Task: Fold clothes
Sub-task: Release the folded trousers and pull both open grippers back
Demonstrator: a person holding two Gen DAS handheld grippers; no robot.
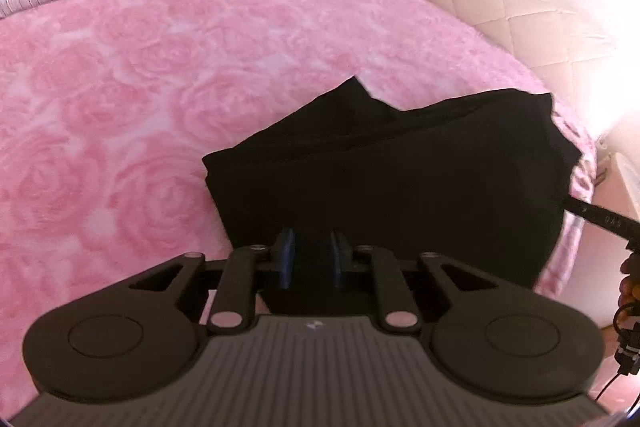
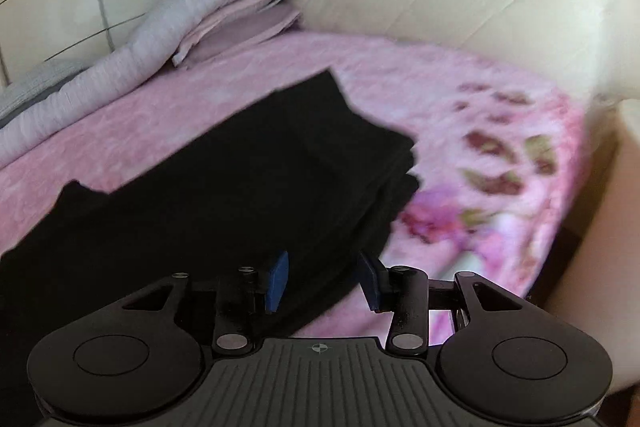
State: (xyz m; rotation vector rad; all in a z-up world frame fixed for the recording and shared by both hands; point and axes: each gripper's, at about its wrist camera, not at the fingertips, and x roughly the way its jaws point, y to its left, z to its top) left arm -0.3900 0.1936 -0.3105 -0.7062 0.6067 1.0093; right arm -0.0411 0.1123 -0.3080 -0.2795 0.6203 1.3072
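Black folded fabric garment (image 1: 384, 167) lying on pink rose-patterned bed blanket (image 1: 120, 87), centre-right of frame, long axis left-to-right, directly ahead of both tongs: left tongs (image 1: 313, 259) parted around near edge, right tongs (image 2: 326, 281) released astride lower-right corner.

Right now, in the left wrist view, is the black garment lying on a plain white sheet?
No, the black garment lies on a pink rose-patterned blanket, which shows around its far and left edges.
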